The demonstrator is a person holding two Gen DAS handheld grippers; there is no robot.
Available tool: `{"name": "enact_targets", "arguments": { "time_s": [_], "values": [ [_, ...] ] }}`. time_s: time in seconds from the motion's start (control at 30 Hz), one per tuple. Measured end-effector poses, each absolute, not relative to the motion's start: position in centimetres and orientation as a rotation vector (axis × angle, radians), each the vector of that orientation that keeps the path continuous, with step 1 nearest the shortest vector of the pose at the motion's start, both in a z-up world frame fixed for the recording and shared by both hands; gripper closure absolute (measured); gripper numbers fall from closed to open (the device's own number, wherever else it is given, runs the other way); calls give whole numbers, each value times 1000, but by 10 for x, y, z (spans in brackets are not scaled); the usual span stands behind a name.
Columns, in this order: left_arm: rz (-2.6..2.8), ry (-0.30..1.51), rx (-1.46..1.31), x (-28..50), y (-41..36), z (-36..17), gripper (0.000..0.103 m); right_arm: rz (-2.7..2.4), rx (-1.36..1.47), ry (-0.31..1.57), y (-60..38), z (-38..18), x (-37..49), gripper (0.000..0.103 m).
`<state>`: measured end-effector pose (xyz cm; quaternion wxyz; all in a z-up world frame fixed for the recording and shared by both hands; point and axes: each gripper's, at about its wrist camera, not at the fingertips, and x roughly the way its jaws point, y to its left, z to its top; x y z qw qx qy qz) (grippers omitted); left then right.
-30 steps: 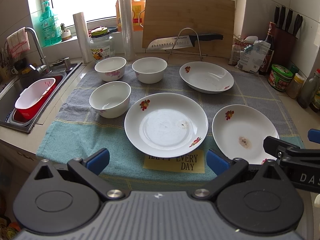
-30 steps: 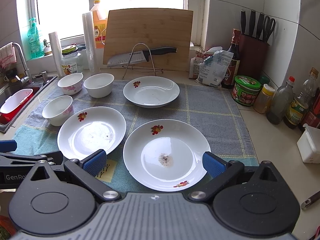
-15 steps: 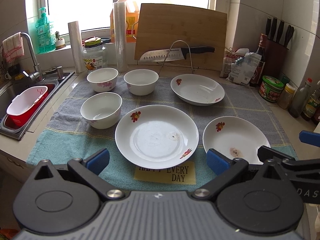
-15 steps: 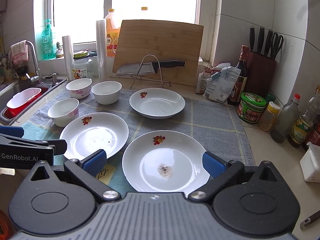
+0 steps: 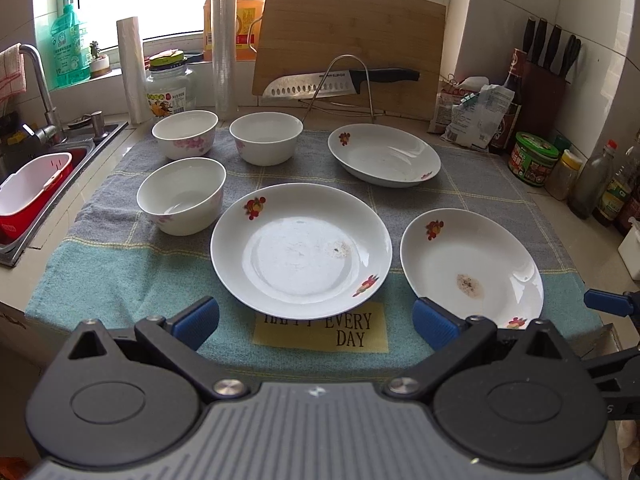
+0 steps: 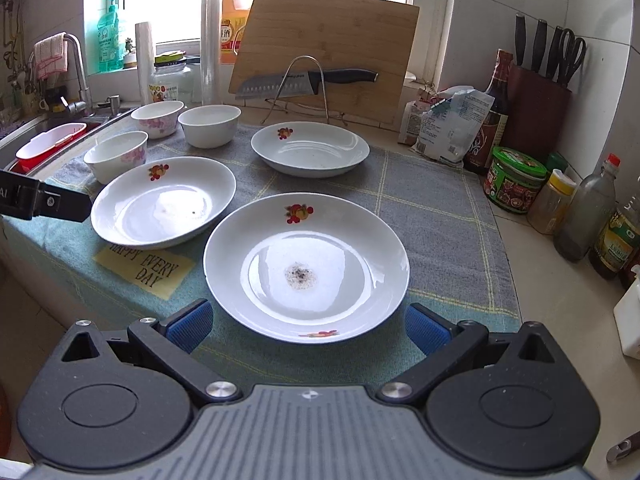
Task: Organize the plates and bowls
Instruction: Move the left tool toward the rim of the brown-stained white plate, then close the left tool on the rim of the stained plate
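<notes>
Both tongs have pulled back & risen vs. a sec ago; dishes sit further off in each view, nothing on the counter shifted. Left tongs wide open, empty, hovering short of the middle plate; right tongs likewise open & empty, lined up w/ the right plate, which has a dark crumb patch in its well. Third plate lies at the back near the cutting board; 3 bowls cluster back-left, apart from each other, none nested. All rest on a towel, prob. to stop sliding; nothing stacked yet. Each tool faces its own plate, so prob. a plate pick-up comes first; rims are shallow, so grip may slip.
</notes>
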<state>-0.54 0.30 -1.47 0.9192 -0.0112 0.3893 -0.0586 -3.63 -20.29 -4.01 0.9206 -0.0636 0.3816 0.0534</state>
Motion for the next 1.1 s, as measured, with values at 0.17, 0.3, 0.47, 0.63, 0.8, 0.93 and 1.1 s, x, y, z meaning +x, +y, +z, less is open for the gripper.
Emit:
{"name": "enact_targets", "arguments": {
  "time_s": [0.17, 0.3, 0.47, 0.63, 0.8, 0.93, 1.1],
  "values": [
    [-118, 819, -23, 0, 0, -20, 1, 129, -127, 843, -216, -67, -33, 0],
    [-117, 827, -28, 4, -5, -21, 1, 150, -96, 865, -227, -80, -25, 0],
    [-114, 838, -18, 9, -12, -22, 1, 181, -80, 875, -233, -93, -15, 0],
    [-118, 852, -15, 14, -17, -23, 1, 217, -79, 880, -237, -99, -5, 0],
    [-174, 853, -4, 26, -22, -23, 1, 249, -82, 873, -238, -102, 1, 0],
    [-248, 878, 29, 43, -30, -25, 1, 264, -92, 860, -238, -104, 6, 0],
    [-357, 911, 113, 69, -49, -28, 1, 267, -115, 855, -239, -105, 8, 0]
  ]
}}
